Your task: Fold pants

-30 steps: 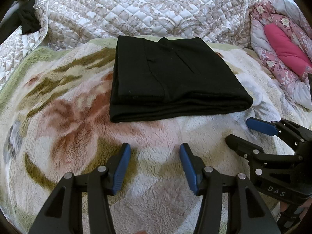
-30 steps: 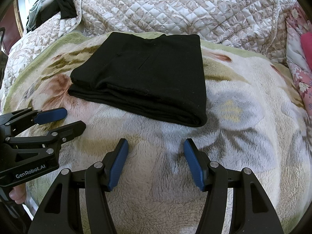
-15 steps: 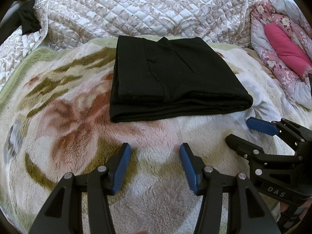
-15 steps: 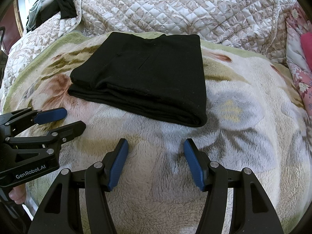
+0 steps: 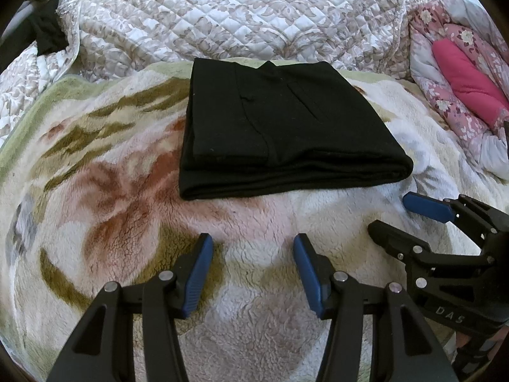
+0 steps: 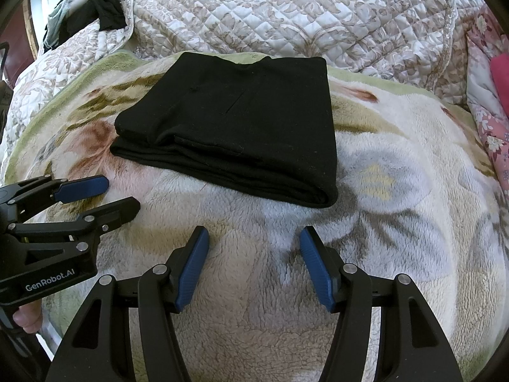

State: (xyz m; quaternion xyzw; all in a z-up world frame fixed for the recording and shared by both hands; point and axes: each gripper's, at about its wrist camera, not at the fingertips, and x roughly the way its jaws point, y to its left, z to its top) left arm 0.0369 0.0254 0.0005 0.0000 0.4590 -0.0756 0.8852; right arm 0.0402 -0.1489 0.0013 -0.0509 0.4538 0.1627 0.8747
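Black pants [image 5: 280,130] lie folded into a flat rectangle on a fleece floral blanket [image 5: 105,222]; they also show in the right wrist view [image 6: 241,133]. My left gripper [image 5: 251,248] is open and empty, hovering over the blanket just in front of the pants. My right gripper [image 6: 254,238] is open and empty too, in front of the pants' near right corner. Each gripper shows in the other's view: the right gripper [image 5: 394,216] at the right edge, the left gripper [image 6: 121,195] at the left edge.
A quilted beige bedspread [image 5: 241,12] is bunched behind the pants. A pink floral quilt [image 5: 458,73] lies at the far right. Dark clothes [image 6: 95,12] hang at the far left. The blanket's green border [image 6: 108,63] runs along the left.
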